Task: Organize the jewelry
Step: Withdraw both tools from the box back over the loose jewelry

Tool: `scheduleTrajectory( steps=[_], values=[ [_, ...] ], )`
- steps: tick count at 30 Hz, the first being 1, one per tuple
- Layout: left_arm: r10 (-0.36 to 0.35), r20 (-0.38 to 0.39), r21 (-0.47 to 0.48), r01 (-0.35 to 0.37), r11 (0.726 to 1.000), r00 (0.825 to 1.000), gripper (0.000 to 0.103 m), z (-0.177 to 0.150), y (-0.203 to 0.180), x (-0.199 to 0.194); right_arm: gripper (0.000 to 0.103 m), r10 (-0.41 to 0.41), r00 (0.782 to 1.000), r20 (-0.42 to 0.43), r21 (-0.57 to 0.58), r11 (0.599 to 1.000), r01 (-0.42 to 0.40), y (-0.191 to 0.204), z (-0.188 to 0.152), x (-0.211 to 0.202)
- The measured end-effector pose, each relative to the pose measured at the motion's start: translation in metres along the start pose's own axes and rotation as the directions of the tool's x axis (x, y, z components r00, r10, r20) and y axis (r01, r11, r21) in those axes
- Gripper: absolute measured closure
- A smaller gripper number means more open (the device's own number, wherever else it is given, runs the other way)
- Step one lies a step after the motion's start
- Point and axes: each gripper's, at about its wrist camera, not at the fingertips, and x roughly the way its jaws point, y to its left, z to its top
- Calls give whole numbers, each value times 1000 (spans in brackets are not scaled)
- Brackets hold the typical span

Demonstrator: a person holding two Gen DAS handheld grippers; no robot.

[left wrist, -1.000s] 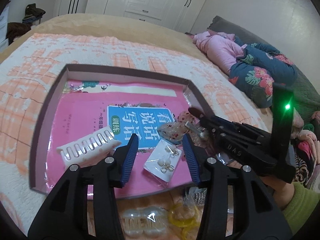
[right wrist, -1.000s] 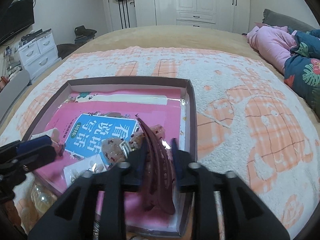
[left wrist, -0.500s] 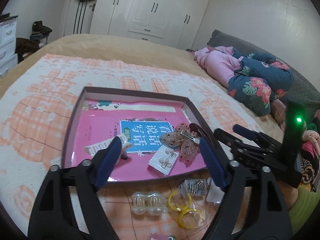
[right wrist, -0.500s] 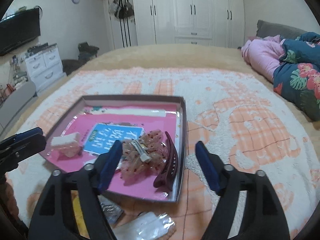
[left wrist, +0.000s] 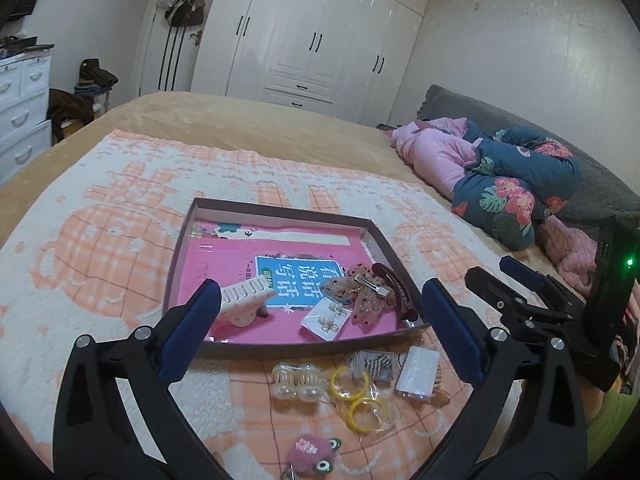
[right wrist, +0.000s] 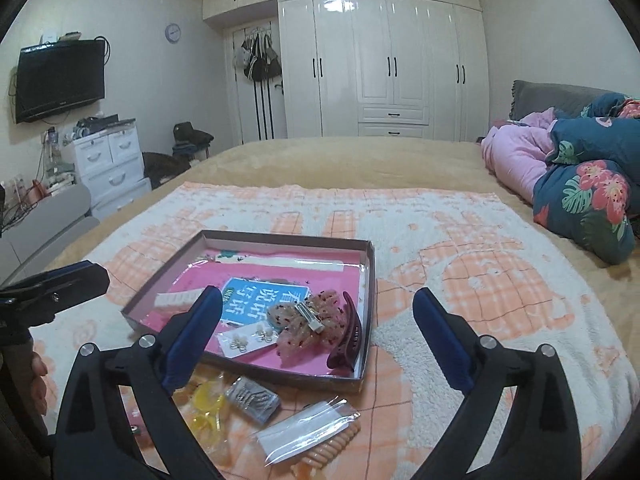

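Both the left gripper [left wrist: 320,320] and right gripper [right wrist: 318,330] are opening, with nothing between their jaws. Next, either should approach the yellow rings [left wrist: 356,394] at six o'clock of the box [left wrist: 280,216] squarely. Only the right view shows the orange coil tie [right wrist: 324,448].

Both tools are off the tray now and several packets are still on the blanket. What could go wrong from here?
1. The loose packets overlap: the yellow rings and the clip packet share crinkly plastic, so a pinch may lift two or slip.
2. The tray's right corner is crowded by the bow and dark claw clip; another drop there could knock them out.
3. The soft blanket may sag or snag under a tool.
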Motion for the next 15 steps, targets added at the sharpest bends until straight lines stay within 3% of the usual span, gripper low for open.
scheduleTrajectory(
  steps=[15],
  values=[
    [21,28,-7,-20,1000,999,11,-11,2,-33,8,22,1000,19,-19,1000,-22,10,-7,-43]
  ],
)
